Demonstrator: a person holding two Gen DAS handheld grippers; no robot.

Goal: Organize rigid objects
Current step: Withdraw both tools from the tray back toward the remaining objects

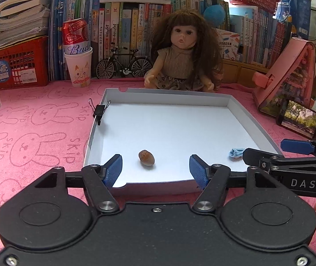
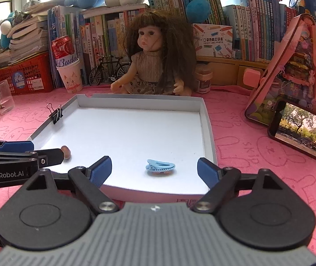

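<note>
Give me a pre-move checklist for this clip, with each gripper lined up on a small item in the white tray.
1. Left gripper open: ok, jaws spread wide.
2. Nut centred between the left fingers: ok, lying loose on the tray floor, untouched.
3. Right gripper open: ok.
4. Blue hair clip lined up with the right gripper: ok, between the fingers, not yet gripped.
5. Grippers clear of each other: cannot tell; the left one's finger hides part of the nut in the right wrist view.
6. Binder clip out of the way: ok, clamped on the tray's left wall.
</note>
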